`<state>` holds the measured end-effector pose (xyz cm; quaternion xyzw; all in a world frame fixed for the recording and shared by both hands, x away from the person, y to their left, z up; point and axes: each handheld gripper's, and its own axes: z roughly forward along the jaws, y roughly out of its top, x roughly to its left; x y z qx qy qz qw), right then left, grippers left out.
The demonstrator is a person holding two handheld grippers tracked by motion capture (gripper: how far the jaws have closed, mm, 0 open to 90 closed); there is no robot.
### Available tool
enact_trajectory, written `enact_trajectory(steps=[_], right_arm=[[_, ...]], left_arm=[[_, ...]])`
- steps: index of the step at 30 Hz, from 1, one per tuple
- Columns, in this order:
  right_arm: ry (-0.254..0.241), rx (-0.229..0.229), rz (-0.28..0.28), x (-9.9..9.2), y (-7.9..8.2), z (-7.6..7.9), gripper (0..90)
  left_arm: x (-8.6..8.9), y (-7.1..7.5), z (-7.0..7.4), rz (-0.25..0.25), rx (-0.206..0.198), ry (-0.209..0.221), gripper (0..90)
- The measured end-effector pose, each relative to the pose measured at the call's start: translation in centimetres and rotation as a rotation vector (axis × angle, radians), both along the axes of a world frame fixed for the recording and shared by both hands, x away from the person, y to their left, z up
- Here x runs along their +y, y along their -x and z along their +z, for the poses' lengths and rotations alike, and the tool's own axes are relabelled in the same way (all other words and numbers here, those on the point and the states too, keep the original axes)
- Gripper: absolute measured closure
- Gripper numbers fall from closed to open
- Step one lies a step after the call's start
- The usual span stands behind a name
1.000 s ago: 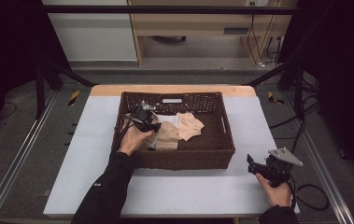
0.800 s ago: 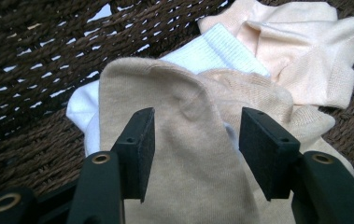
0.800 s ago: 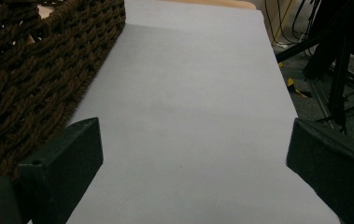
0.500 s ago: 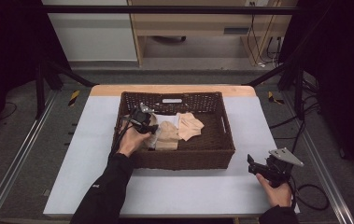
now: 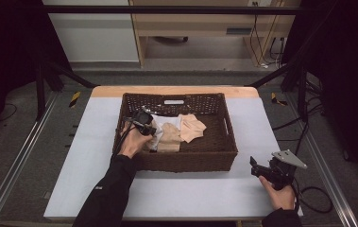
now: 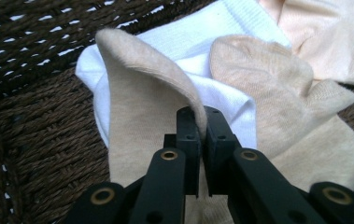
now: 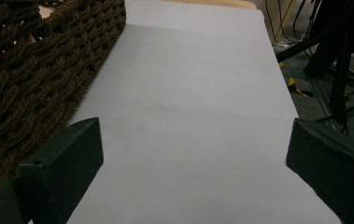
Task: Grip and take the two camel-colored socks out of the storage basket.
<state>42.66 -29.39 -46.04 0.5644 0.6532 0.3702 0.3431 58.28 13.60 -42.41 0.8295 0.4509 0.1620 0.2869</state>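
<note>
Left tongs pinch a beige sock fold inside the basket, apparently to lift it; right tongs rest wide apart, idle.

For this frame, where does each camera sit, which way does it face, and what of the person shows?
High view: above the person's side, facing forward and down on the table; both forearms and hands show.
Left gripper view: on the left gripper, inside the basket, jaws pinching a beige sock.
Right gripper view: on the right gripper, jaws apart, looking along the table beside the basket.
Shared: the basket.
</note>
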Motion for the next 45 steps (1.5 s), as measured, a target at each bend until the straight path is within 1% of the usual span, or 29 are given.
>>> enact_trajectory(steps=[1, 3, 4, 5, 8, 10, 12, 13, 14, 16, 20, 24, 25, 26, 27, 28, 29, 30, 35, 38, 39, 40, 43, 45], right_arm=[[0.0, 0.0, 0.0, 0.0, 0.0, 0.0, 4.3], [-0.007, -0.002, -0.004, 0.0, 0.0, 0.1, 4.2], [-0.007, -0.002, -0.004, 0.0, 0.0, 0.1, 4.2], [-0.007, -0.003, -0.003, -0.1, 0.0, 0.1, 4.2], [-0.008, -0.002, -0.003, -0.1, 0.0, 0.1, 4.2], [-0.008, -0.002, -0.004, -0.1, 0.0, 0.1, 4.2], [-0.01, -0.003, -0.006, -0.1, 0.0, 0.1, 4.2], [-0.011, -0.003, -0.006, -0.1, 0.0, 0.1, 4.2], [-0.01, -0.002, -0.007, -0.1, 0.0, 0.1, 4.2], [-0.01, -0.003, -0.006, -0.1, 0.0, 0.1, 4.2], [-0.011, -0.002, -0.01, -0.2, 0.0, 0.1, 4.2], [-0.01, -0.004, -0.013, -0.3, 0.0, 0.1, 4.2], [-0.01, -0.004, -0.014, -0.3, 0.1, 0.1, 4.2], [-0.01, -0.004, -0.014, -0.3, 0.1, 0.1, 4.2], [-0.01, -0.004, -0.013, -0.3, 0.1, 0.1, 4.2], [-0.01, -0.004, -0.013, -0.4, 0.1, 0.2, 4.2], [-0.012, -0.003, -0.015, -0.4, 0.1, 0.2, 4.2], [-0.012, -0.003, -0.015, -0.4, 0.1, 0.2, 4.2], [-0.011, -0.002, -0.015, -0.4, 0.1, 0.2, 4.2], [-0.009, -0.002, -0.015, -0.4, 0.1, 0.2, 4.2], [-0.01, -0.002, -0.018, -0.4, 0.1, 0.2, 4.2], [-0.011, -0.001, -0.018, -0.4, 0.1, 0.2, 4.2], [-0.01, -0.001, -0.019, -0.5, 0.1, 0.2, 4.2], [-0.01, 0.0, -0.019, -0.5, 0.1, 0.2, 4.2]], left_arm=[[0.1, 0.1, 0.2, -0.001, -0.011, 0.002, 86.2], [0.1, 0.3, 0.7, 0.006, -0.057, 0.033, 86.2], [0.2, 0.4, 1.0, 0.002, -0.079, 0.046, 86.2], [0.3, 0.5, 1.3, 0.0, -0.101, 0.068, 86.2], [0.5, 0.9, 2.1, -0.002, -0.156, 0.115, 86.3], [0.8, 1.2, 2.8, 0.0, -0.196, 0.17, 86.4], [1.2, 1.6, 3.8, 0.001, -0.24, 0.239, 86.5], [1.5, 1.9, 4.3, -0.002, -0.258, 0.267, 86.5], [1.6, 2.2, 4.9, -0.004, -0.28, 0.291, 86.6], [1.9, 2.8, 5.9, -0.017, -0.328, 0.307, 86.6], [2.3, 4.2, 8.0, -0.04, -0.392, 0.393, 86.6], [2.6, 5.6, 9.7, -0.065, -0.444, 0.437, 86.7], [2.7, 6.3, 10.4, -0.08, -0.466, 0.449, 86.7], [2.7, 6.3, 10.4, -0.08, -0.466, 0.449, 86.7], [2.8, 6.7, 10.7, -0.088, -0.475, 0.458, 86.7], [2.8, 7.1, 11.1, -0.096, -0.484, 0.467, 86.7], [2.9, 8.0, 11.8, -0.113, -0.505, 0.485, 86.7], [2.9, 8.0, 11.8, -0.113, -0.505, 0.485, 86.7], [3.1, 10.3, 13.3, -0.159, -0.545, 0.536, 86.6], [3.5, 11.6, 14.0, -0.183, -0.562, 0.544, 86.7], [3.7, 12.5, 14.4, -0.194, -0.573, 0.547, 86.7], [3.7, 12.5, 14.4, -0.194, -0.573, 0.547, 86.7], [4.1, 13.9, 14.7, -0.215, -0.585, 0.555, 86.7], [4.3, 14.8, 14.8, -0.232, -0.587, 0.554, 86.7]])
